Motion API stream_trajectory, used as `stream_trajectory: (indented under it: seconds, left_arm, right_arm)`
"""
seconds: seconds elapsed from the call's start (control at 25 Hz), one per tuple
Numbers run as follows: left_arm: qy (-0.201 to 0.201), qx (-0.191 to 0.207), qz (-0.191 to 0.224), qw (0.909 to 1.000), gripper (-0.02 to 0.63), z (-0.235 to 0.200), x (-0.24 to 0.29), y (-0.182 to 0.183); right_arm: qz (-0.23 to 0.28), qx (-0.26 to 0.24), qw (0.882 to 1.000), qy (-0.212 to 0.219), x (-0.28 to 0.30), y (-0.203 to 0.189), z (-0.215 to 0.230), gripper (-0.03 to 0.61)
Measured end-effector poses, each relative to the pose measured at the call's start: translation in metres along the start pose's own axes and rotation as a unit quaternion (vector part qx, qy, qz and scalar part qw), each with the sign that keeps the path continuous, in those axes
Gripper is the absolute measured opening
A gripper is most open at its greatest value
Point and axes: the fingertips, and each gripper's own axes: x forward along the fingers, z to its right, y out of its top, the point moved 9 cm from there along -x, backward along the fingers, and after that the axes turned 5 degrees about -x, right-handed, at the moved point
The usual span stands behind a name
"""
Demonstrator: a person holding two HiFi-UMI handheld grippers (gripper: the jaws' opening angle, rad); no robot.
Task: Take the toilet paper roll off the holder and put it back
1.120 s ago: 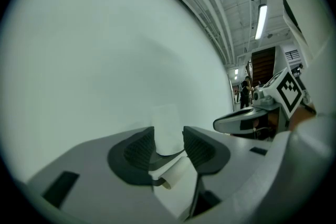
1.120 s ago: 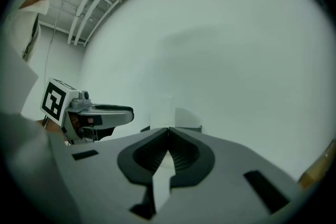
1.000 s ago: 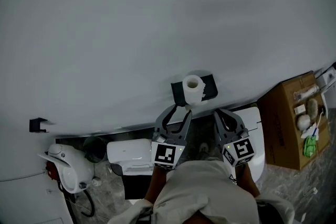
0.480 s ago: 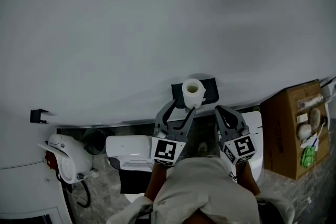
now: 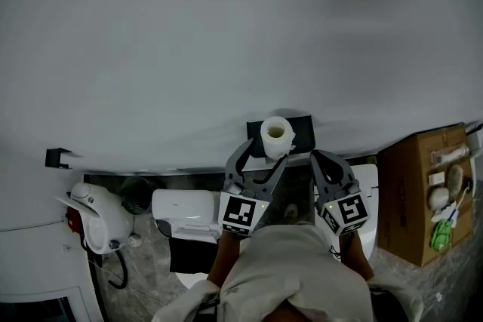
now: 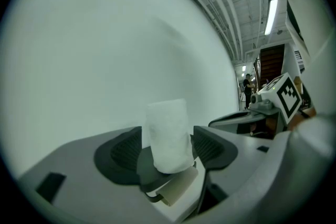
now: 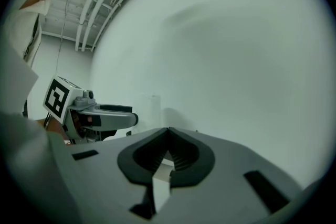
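Left gripper view shows the soft white toilet paper roll (image 6: 167, 128) upright on its black wall holder (image 5: 302, 129), between the left gripper's (image 6: 168, 150) jaws. They have just been opening and stand apart without pressing it. Light and squashy, it likely needs gentle pressure across its middle. The right gripper (image 7: 168, 131) is closed and empty.

white roll (image 5: 277, 135) upright on black holder (image 5: 303, 129)

Bathroom: toilet (image 5: 185, 211), wall roll holder (image 5: 302, 129)

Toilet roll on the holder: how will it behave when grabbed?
The toilet paper roll looks soft, so it probably squashes under a firm squeeze. Its hollow core suggests it's light. Standing upright on the holder, it likely lifts straight off.
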Motion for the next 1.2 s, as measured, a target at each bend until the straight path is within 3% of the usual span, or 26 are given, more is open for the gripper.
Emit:
stream_trajectory:
  seconds: [0.36, 1.2]
  left_arm:
    - [0.006, 0.001, -0.015, 0.9999, 0.331, 0.001, 0.015, -0.002]
    - [0.026, 0.021, -0.023, 0.9992, 0.329, 0.003, 0.029, -0.002]
  right_arm:
    - [-0.001, 0.001, 1.000, 0.010, 0.005, -0.003, 0.011, -0.003]
    - [-0.001, 0.004, 1.000, 0.020, 0.010, -0.007, 0.017, -0.003]
